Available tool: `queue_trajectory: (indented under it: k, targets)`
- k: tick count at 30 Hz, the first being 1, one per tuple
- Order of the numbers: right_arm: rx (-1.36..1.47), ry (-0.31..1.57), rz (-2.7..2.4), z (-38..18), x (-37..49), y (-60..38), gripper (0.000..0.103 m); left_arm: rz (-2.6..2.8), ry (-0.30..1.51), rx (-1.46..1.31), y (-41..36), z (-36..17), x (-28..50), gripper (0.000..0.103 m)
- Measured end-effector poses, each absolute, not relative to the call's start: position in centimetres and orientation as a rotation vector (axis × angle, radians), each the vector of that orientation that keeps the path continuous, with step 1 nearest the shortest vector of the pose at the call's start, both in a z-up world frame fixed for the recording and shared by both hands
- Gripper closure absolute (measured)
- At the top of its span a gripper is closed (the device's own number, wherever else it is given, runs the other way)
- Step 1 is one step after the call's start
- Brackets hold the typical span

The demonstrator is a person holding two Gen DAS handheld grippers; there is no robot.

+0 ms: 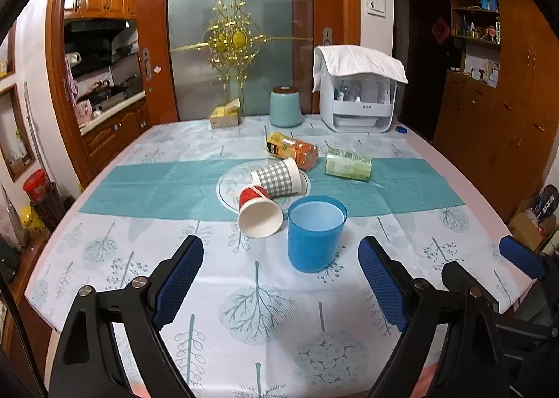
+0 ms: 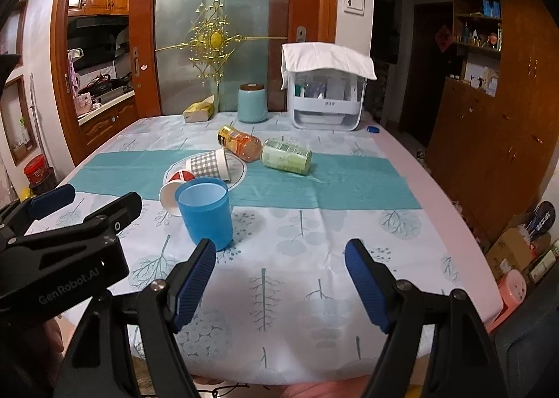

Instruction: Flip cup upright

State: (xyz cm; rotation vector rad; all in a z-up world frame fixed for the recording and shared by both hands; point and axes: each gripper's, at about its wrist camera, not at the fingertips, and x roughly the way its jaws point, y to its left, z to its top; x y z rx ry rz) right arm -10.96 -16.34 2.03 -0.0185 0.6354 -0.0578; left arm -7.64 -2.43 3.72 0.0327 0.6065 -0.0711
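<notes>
A blue plastic cup (image 1: pixel 316 233) stands upright on the tablecloth, also in the right wrist view (image 2: pixel 206 216). A red-and-white paper cup (image 1: pixel 259 211) lies on its side just left of it, mouth toward me (image 2: pixel 172 195). A grey checked paper cup (image 1: pixel 277 178) lies on its side on a round plate (image 1: pixel 223 188) behind them (image 2: pixel 209 165). My left gripper (image 1: pixel 281 279) is open and empty, just in front of the blue cup. My right gripper (image 2: pixel 279 279) is open and empty, to the right of the blue cup.
An orange bottle (image 1: pixel 293 150) and a green bottle (image 1: pixel 347 164) lie on their sides behind the cups. A teal canister (image 1: pixel 284 108), a tissue box (image 1: pixel 225 115) and a white covered appliance (image 1: pixel 360 97) stand at the far table edge. The left gripper's body (image 2: pixel 63 251) shows at the right view's left.
</notes>
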Motion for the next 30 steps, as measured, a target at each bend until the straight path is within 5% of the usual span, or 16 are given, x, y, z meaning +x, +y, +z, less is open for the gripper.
queue_trajectory:
  k: [30]
  targets:
    - [0.053, 0.635, -0.022, 2.3, -10.1, -17.2, 0.026, -0.009, 0.61, 0.026, -2.2, 3.4, -7.7, 0.012]
